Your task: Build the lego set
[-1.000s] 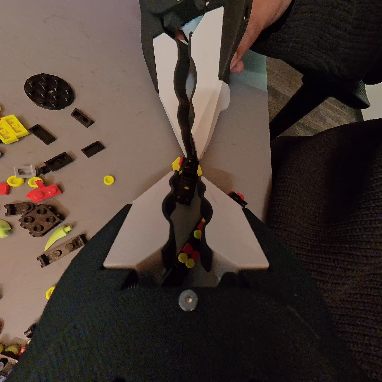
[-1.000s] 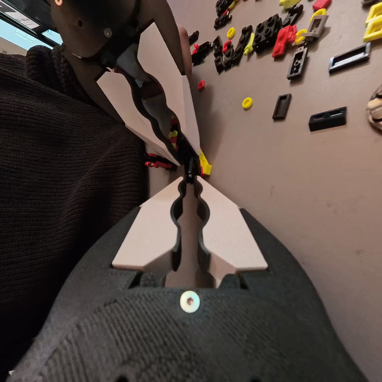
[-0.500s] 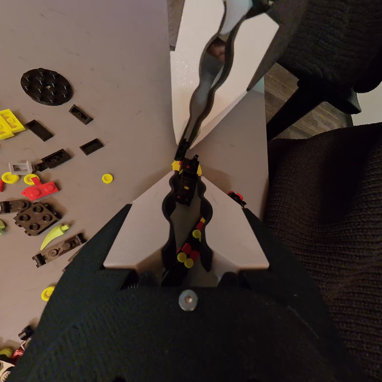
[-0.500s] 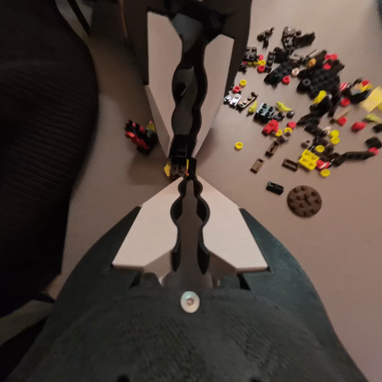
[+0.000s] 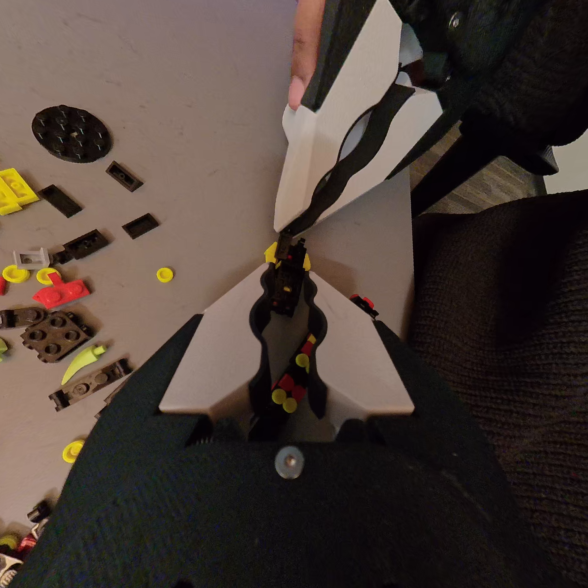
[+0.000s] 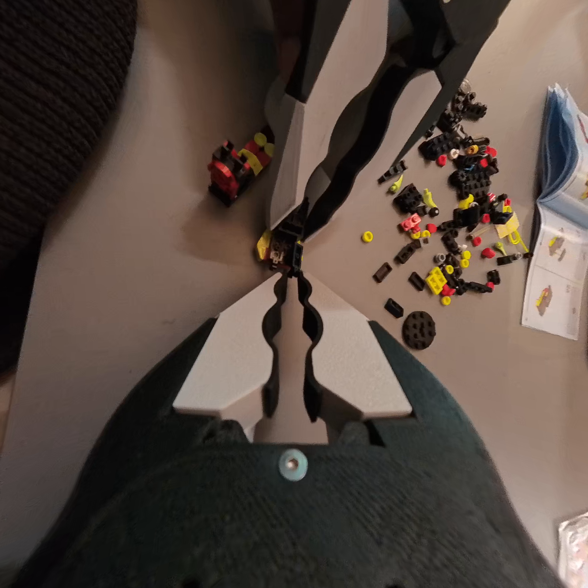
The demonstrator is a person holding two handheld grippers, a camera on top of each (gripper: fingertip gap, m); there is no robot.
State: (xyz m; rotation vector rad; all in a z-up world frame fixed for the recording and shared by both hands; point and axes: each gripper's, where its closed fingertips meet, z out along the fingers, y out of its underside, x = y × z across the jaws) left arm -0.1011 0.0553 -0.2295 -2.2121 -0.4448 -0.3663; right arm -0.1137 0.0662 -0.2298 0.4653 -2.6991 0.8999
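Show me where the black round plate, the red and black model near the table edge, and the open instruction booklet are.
black round plate point(image 5: 72, 134): left wrist view, studded top.
red and black model point(image 6: 229, 173): right wrist view, red front.
instruction booklet point(image 6: 555, 286): right wrist view, open page.

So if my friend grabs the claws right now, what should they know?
Left claw: shut on the small black-and-yellow build, above the table.
Right claw: shut on a small black piece, held against that build.
Done: a red-and-black model stands near the table edge.
Left: press the piece on, then work through the loose bricks using the open booklet.
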